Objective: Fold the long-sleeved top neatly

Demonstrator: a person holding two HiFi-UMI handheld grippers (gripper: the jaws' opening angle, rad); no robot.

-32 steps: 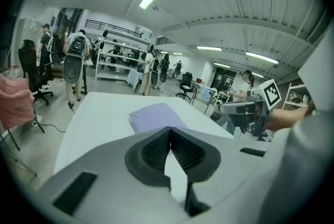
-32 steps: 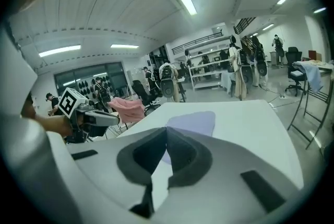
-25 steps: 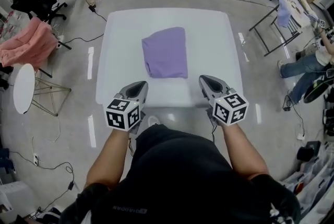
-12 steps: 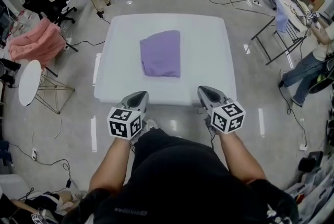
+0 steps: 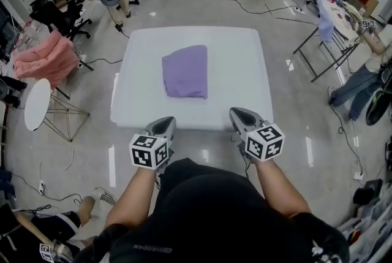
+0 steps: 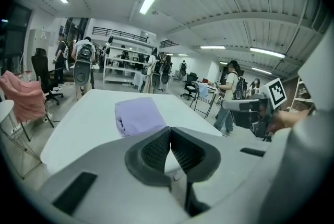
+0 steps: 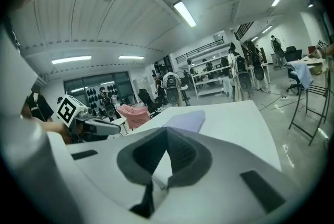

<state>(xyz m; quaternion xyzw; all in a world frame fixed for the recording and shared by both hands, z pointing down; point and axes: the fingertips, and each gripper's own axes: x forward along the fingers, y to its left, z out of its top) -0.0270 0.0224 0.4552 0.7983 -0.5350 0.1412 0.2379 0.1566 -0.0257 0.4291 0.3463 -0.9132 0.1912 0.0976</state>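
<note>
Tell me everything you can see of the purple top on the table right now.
The purple top is soft fabric, folded into a compact, roughly rectangular bundle with no sleeves sticking out. It lies flat on the white table, slightly left of centre, touching only the tabletop. The left hand-held gripper and right hand-held gripper are at the near edge, clear of it.

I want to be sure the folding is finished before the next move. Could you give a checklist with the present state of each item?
1. Purple top folded into a compact rectangle: ok.
2. Top lies wholly on the white table, clear of its edges: ok.
3. Left hand-held gripper shut, nothing between its jaws: ok.
4. Right hand-held gripper shut, nothing between its jaws: ok.
5. Sleeves tucked inside the fold: cannot tell.
</note>
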